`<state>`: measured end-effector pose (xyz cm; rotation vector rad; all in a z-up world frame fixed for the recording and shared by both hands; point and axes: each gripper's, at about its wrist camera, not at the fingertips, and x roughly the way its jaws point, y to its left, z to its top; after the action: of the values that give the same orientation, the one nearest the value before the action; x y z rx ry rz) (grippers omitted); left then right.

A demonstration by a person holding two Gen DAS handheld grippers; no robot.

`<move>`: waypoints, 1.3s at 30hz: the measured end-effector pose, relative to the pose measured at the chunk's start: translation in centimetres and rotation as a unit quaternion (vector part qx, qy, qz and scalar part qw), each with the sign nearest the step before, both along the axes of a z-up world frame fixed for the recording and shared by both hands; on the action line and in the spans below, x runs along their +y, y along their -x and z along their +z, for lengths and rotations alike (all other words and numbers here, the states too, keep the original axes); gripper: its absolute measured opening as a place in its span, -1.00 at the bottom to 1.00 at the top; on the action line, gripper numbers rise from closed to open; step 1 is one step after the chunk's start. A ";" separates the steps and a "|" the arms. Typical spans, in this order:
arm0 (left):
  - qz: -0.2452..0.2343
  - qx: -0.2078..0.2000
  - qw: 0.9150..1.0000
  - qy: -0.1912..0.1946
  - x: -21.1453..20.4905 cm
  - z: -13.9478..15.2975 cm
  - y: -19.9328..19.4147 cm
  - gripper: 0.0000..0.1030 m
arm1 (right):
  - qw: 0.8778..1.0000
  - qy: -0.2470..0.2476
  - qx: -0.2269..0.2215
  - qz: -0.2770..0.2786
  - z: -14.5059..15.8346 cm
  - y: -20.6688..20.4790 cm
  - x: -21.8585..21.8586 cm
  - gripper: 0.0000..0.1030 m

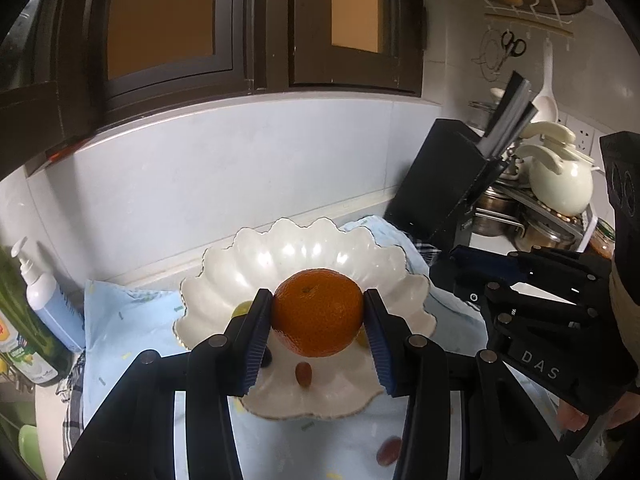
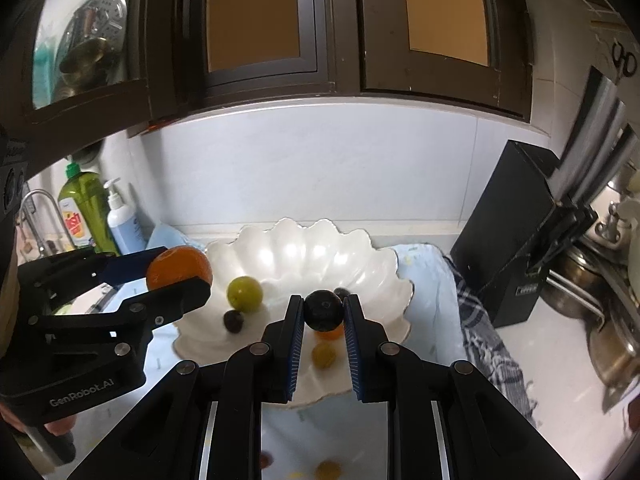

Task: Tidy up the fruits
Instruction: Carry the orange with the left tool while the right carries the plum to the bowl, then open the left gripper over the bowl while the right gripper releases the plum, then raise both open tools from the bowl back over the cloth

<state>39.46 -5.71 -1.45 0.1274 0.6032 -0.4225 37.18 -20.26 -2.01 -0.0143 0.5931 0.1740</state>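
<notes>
Already above the bowl [image 1: 224,280], the orange [image 1: 318,312] is clenched in the left claw [image 1: 318,316], the plum [image 2: 323,311] in the right claw [image 2: 323,316]; release is straight down.

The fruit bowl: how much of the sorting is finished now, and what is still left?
Several small fruits already lie in the white bowl, including a green one. In hand: the left tongs grip an orange, and the right tongs grip a dark fruit, both over the bowl. Left: a reddish fruit on the cloth.
</notes>
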 end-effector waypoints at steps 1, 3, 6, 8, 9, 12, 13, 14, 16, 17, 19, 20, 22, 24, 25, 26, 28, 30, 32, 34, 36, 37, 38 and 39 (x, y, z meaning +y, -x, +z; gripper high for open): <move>0.001 0.002 1.000 0.000 -0.1 0.0 -0.4 -0.12 | 1.000 0.000 0.003 0.002 0.0 -0.6 -0.1 -0.58; 0.003 0.008 1.000 -0.001 -0.2 -0.2 -1.3 -0.12 | 1.000 -0.001 0.012 0.003 -0.2 -1.6 -0.3 -0.58; 0.012 0.019 1.000 -0.004 -0.3 -0.6 -2.7 -0.12 | 1.000 0.003 0.022 0.005 -0.8 -3.2 -0.6 -0.58; 0.016 0.029 0.999 -0.007 -0.4 -1.1 -3.7 -0.12 | 1.000 0.004 0.030 0.009 -1.2 -4.2 -0.8 -0.58; 0.018 0.033 0.999 -0.009 -0.5 -1.3 -4.2 -0.12 | 0.999 0.005 0.035 0.009 -1.4 -4.7 -0.9 -0.58; 0.022 0.044 0.999 -0.015 -0.8 -2.0 -5.3 -0.12 | 0.999 0.009 0.045 0.013 -2.1 -6.2 -1.1 -0.58; 0.023 0.050 0.998 -0.017 -1.0 -2.4 -5.8 -0.12 | 0.999 0.011 0.050 0.014 -2.4 -6.7 -1.1 -0.58; 0.023 0.055 0.998 -0.019 -1.1 -2.6 -6.2 -0.12 | 0.998 0.012 0.053 0.015 -2.6 -7.1 -1.2 -0.58; 0.025 0.067 0.997 -0.024 -1.5 -3.3 -7.2 -0.12 | 0.998 0.016 0.061 0.016 -3.2 -8.0 -1.2 -0.58; 0.025 0.074 0.997 -0.025 -1.6 -3.7 -7.6 -0.12 | 0.998 0.019 0.064 0.017 -3.4 -8.3 -1.2 -0.58; 0.024 0.085 0.996 -0.028 -1.9 -4.2 -8.3 -0.12 | 0.997 0.021 0.072 0.017 -4.0 -9.1 -1.3 -0.58; 0.024 0.089 0.995 -0.029 -2.0 -4.5 -8.6 -0.12 | 0.997 0.022 0.077 0.017 -4.3 -9.4 -1.3 -0.58; 0.025 0.096 0.994 -0.034 -2.2 -4.9 -9.3 -0.12 | 0.996 0.022 0.085 0.017 -4.8 -10.0 -1.4 -0.58; 0.025 0.105 0.993 -0.041 -2.5 -5.5 -9.9 -0.12 | 0.995 0.021 0.094 0.016 -5.3 -10.5 -1.5 -0.58; 0.025 0.109 0.993 -0.043 -2.6 -5.7 -10.1 -0.12 | 0.995 0.019 0.098 0.016 -5.5 -10.7 -1.5 -0.58; 0.025 0.111 0.992 -0.045 -2.7 -5.9 -10.2 -0.12 | 0.994 0.018 0.103 0.016 -5.8 -11.0 -1.5 -0.58; 0.028 0.118 0.991 -0.053 -2.9 -6.3 -10.6 -0.11 | 0.994 0.017 0.107 0.016 -6.1 -11.3 -1.6 -0.58; 0.028 0.125 0.990 -0.059 -3.1 -6.7 -10.9 -0.11 | 0.993 0.018 0.113 0.017 -6.4 -11.5 -1.6 -0.58; 0.030 0.132 0.989 -0.061 -3.1 -7.0 -11.0 -0.11 | 0.993 0.018 0.120 0.018 -6.7 -11.7 -1.6 -0.58; 0.031 0.137 0.988 -0.064 -3.2 -7.2 -11.1 -0.10 | 0.992 0.017 0.122 0.019 -6.9 -11.8 -1.7 -0.57; 0.033 0.139 0.987 -0.066 -3.2 -7.4 -11.2 -0.02 | 0.992 0.018 0.125 0.020 -7.0 -11.8 -1.6 -0.56; 0.036 0.135 0.988 -0.066 -3.1 -7.2 -11.1 0.12 | 0.992 0.016 0.126 0.019 -7.0 -11.9 -1.6 -0.47; 0.039 0.129 0.989 -0.067 -3.0 -7.0 -11.0 0.18 | 0.992 0.014 0.127 0.019 -7.1 -11.9 -1.7 -0.32; 0.040 0.121 0.990 -0.067 -3.0 -6.7 -10.8 0.24 | 0.992 0.012 0.126 0.018 -7.0 -11.9 -1.8 -0.30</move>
<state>50.29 -8.69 -8.12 0.1819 0.8744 -0.3213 49.07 -22.01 -9.06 -0.0265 0.8483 0.2058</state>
